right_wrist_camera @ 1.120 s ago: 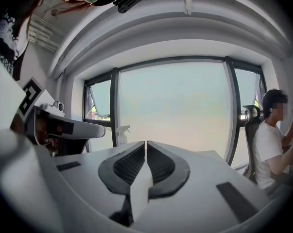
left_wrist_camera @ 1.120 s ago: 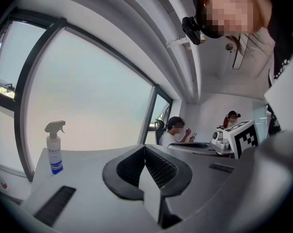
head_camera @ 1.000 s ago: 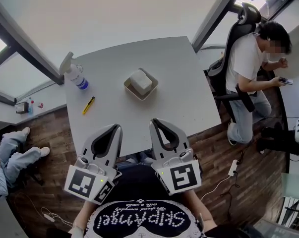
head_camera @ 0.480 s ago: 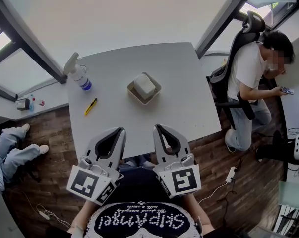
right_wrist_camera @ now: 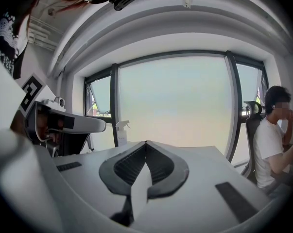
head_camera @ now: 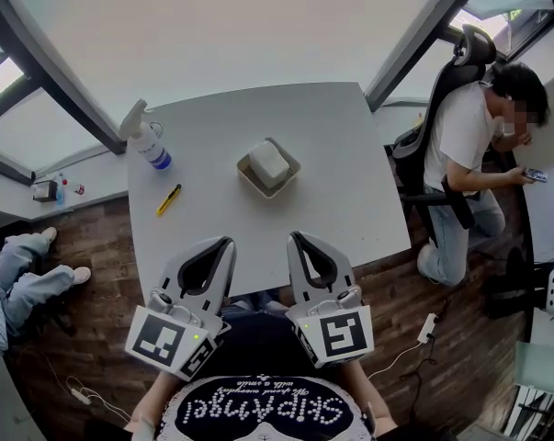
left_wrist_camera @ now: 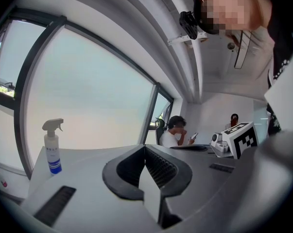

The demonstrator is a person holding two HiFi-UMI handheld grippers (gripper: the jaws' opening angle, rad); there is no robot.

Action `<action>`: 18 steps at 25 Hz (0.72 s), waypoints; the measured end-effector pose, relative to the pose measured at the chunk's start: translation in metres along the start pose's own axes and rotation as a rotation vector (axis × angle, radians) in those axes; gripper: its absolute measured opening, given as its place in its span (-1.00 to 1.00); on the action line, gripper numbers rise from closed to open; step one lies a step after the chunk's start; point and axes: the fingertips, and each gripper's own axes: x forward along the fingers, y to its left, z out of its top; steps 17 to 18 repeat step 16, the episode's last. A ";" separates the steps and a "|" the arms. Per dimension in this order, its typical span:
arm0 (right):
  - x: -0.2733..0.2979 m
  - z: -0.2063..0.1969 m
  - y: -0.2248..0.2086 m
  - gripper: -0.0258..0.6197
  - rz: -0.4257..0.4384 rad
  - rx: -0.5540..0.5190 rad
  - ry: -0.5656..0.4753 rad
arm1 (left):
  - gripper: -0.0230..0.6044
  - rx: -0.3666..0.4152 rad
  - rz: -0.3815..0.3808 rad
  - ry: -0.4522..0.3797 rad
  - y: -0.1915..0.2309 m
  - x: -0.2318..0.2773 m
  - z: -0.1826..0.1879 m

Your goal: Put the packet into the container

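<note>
A pale packet (head_camera: 268, 163) lies inside the shallow beige container (head_camera: 247, 176) near the middle of the white table (head_camera: 322, 154). Both grippers are held low at the table's near edge, well short of the container. My left gripper (head_camera: 224, 243) is shut with nothing between its jaws, and my right gripper (head_camera: 297, 237) is shut and empty too. In the left gripper view the jaw tips (left_wrist_camera: 145, 146) meet; in the right gripper view the tips (right_wrist_camera: 146, 142) also meet. The container is hidden in both gripper views.
A spray bottle (head_camera: 145, 139) stands at the table's far left corner, with a yellow utility knife (head_camera: 168, 198) lying nearer. A person sits in an office chair (head_camera: 446, 81) to the right of the table. Another person's legs (head_camera: 19, 274) show at left.
The view has shifted slightly, so the table and container sit a little lower in the head view. Both grippers stay together at the near edge, shut.
</note>
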 end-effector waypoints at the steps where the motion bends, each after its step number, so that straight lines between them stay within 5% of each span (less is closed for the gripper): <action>1: 0.000 -0.001 -0.001 -0.87 0.002 0.004 0.002 | -0.90 0.000 -0.001 0.000 -0.001 0.001 0.000; 18: 0.005 0.000 -0.007 -0.87 0.016 0.004 0.007 | -0.90 0.000 0.003 0.008 0.000 0.009 0.000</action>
